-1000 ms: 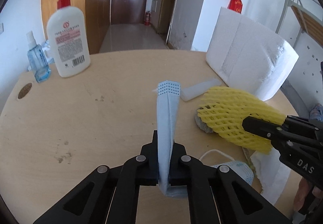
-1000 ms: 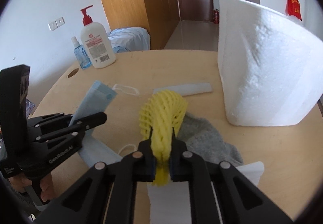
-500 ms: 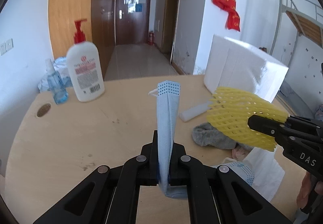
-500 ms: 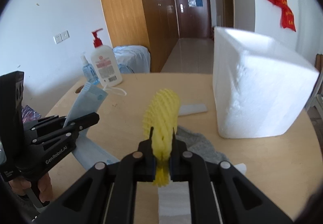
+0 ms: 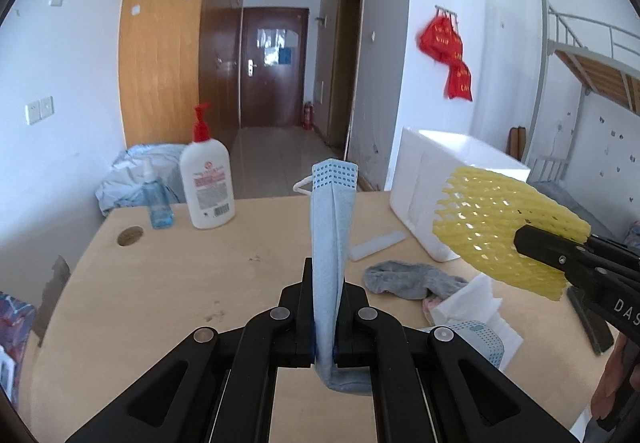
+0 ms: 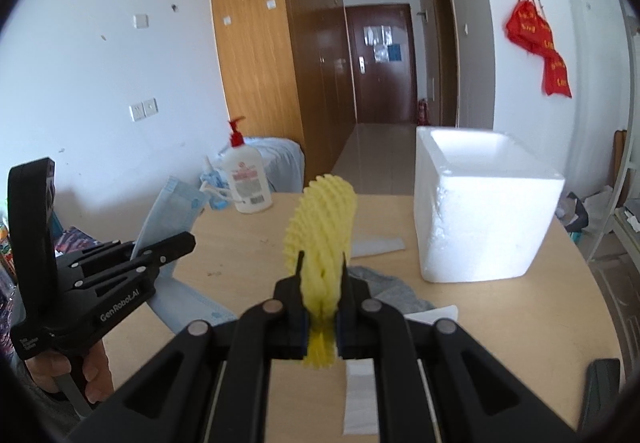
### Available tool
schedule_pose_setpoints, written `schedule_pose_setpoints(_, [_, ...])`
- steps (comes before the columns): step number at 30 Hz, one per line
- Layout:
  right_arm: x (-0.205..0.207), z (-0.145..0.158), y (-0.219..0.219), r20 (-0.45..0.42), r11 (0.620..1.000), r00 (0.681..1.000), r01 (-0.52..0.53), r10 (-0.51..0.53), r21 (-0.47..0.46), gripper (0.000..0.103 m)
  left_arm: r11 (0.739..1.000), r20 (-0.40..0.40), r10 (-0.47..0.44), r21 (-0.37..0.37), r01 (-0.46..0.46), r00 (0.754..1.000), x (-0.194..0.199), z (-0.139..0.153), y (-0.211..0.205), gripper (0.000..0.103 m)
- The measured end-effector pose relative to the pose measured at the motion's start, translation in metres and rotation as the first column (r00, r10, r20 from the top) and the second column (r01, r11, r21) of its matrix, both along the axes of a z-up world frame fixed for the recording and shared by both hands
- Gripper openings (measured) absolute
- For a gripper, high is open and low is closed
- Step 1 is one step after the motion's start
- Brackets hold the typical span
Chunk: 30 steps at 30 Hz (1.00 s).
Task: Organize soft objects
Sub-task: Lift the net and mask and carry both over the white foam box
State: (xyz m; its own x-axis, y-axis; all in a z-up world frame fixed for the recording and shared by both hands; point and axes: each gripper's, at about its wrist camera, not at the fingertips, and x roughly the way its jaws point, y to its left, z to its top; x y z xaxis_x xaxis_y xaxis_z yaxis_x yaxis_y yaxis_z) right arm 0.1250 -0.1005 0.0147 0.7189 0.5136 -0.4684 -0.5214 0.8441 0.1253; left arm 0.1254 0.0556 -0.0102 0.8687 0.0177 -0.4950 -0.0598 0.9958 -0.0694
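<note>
The left gripper [image 5: 324,307] is clamped on a folded blue face mask [image 5: 332,227] standing upright above the wooden table [image 5: 168,275] — long axis vertical. The right gripper [image 6: 322,307] pinches a yellow foam fruit net [image 6: 322,227], also upright. Only the right view shows the foam box [image 6: 480,219] open on top — the left alone shows a grey sock [image 5: 412,277] fully.

place: dormitory room — bunk bed [image 5: 592,55] far right | wardrobe [image 5: 160,43] far left | hallway door [image 5: 272,63] far
</note>
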Motion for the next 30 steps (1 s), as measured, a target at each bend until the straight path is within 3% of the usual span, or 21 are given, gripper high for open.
schedule_pose_setpoints(9, [-0.054,0.024,-0.007,0.111,0.999,0.994,0.0,-0.005,0.04,0.012,0.998,0.15,0.038,0.043,-0.044,0.988,-0.072,0.033,-0.008,0.005])
schedule_pose_setpoints(20, [-0.105,0.042,-0.023,0.23,0.997,0.973,-0.003,-0.015,0.078,0.012,0.993,0.275,0.069,0.072,-0.092,0.959,-0.14,0.054,-0.02,0.005])
schedule_pose_setpoints(30, [-0.114,0.039,-0.028,0.243,0.996,0.97,-0.012,-0.01,0.09,0.012,0.991,0.288,0.07,0.087,-0.099,0.955,-0.157,0.06,-0.028,0.005])
